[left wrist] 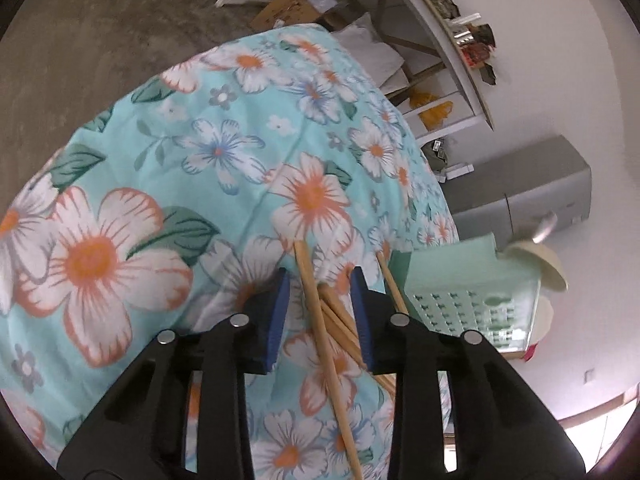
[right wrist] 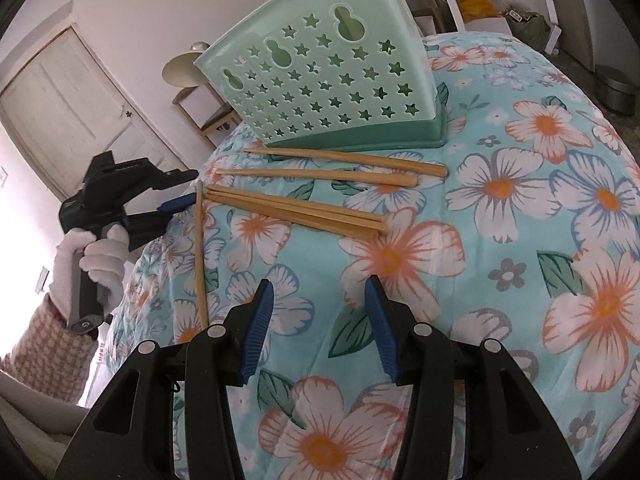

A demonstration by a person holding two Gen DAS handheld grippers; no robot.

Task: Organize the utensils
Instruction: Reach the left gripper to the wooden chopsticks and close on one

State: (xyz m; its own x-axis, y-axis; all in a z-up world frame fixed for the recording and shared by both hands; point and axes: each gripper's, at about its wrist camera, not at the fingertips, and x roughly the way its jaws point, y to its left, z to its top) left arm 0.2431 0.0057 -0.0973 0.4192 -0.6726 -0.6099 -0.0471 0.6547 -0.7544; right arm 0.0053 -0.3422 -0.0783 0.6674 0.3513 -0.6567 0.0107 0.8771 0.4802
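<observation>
At least six wooden chopsticks [right wrist: 344, 160], one lying crosswise, the middle bunch too tight to separate. One mint-green utensil holder [right wrist: 320, 80] with three gourd-shaped slots. Two grippers, left gripper [left wrist: 321, 276] and right gripper [right wrist: 320, 282], two blue fingers each. One white-gloved hand [right wrist: 100, 256].
</observation>
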